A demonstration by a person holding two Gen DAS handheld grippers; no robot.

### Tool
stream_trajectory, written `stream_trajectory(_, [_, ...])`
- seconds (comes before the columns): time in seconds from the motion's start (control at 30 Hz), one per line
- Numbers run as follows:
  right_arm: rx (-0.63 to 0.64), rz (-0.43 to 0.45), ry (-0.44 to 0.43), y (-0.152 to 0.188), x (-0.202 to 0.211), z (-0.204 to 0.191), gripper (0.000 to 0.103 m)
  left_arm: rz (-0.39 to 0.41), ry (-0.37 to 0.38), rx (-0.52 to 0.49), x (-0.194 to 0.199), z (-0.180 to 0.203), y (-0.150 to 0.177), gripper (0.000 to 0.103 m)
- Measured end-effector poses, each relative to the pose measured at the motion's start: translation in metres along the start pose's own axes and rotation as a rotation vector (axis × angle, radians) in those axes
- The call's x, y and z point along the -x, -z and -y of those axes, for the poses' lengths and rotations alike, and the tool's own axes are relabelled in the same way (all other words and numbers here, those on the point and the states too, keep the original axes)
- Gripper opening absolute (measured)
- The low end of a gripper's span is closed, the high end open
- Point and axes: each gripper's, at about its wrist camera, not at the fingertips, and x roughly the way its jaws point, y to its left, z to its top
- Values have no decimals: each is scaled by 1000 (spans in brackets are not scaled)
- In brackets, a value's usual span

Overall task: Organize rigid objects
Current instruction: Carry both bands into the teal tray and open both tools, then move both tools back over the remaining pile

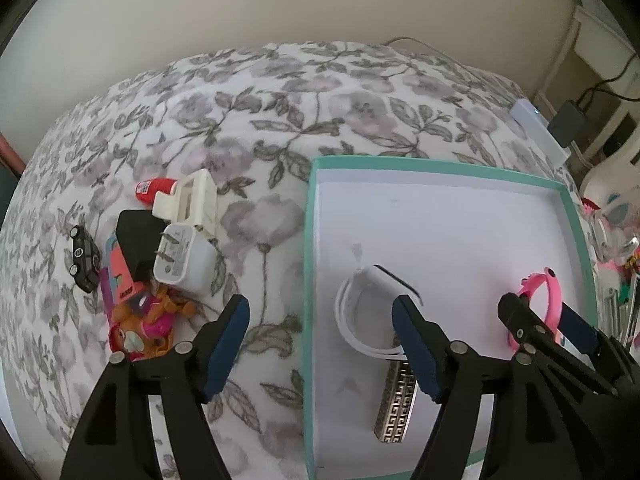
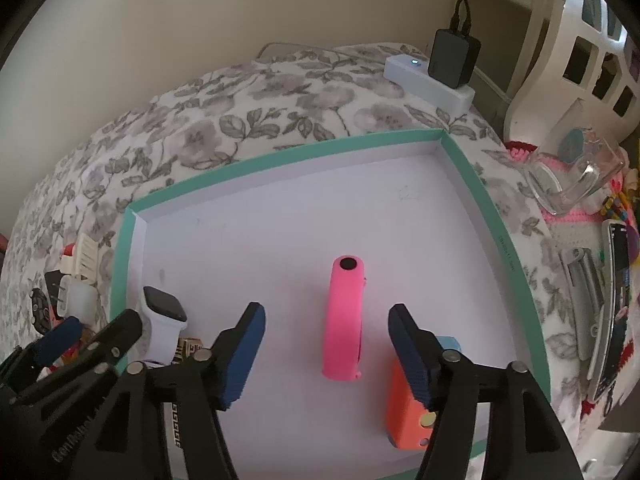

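A teal-rimmed white box (image 1: 310,264) (image 2: 120,256) lies on a floral bedspread. In it are a white smartwatch (image 1: 372,292) (image 2: 162,316), a patterned metal bar (image 1: 394,408), a pink wristband (image 2: 344,320) (image 1: 554,288) and an orange block (image 2: 404,408). My left gripper (image 1: 324,320) is open and empty, straddling the box's left rim. My right gripper (image 2: 326,332) is open, its fingers on either side of the pink wristband without touching it. Left of the box lies a pile: a white charger (image 1: 184,260), a black adapter (image 1: 136,240), a cream clip (image 1: 192,200), a toy car (image 1: 84,260) and an orange toy (image 1: 144,328).
A white power strip (image 2: 428,80) with a black plug (image 2: 454,58) sits at the bed's far right corner. To the right lie a clear glass mug (image 2: 576,176), a phone (image 2: 612,308) and knitted items. A wall is behind the bed.
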Motion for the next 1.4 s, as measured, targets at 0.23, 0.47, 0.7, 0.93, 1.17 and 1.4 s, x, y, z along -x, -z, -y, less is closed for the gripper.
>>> stream_trajectory(0.23, [21, 2, 11, 2, -4, -3, 88, -11, -34, 37, -2, -10, -1, 75])
stream_trajectory(0.47, [16, 18, 26, 3, -5, -1, 103, -15, -76, 73, -5, -21, -1, 81])
stream_trajectory(0.7, [31, 23, 31, 4, -6, -3, 103, -12, -81, 103, -8, -31, -2, 97])
stream_trajectory(0.93, [47, 20, 35, 5, -7, -7, 103, -11, -70, 137, -2, -45, -8, 97])
stream_trajectory(1.17, [46, 141, 8, -7, 29, -20, 103, 100, -81, 237, 29, -90, -22, 97])
stream_trajectory(1.4, [97, 300, -103, -18, 78, -61, 103, 164, -142, 346, 49, -160, -33, 103])
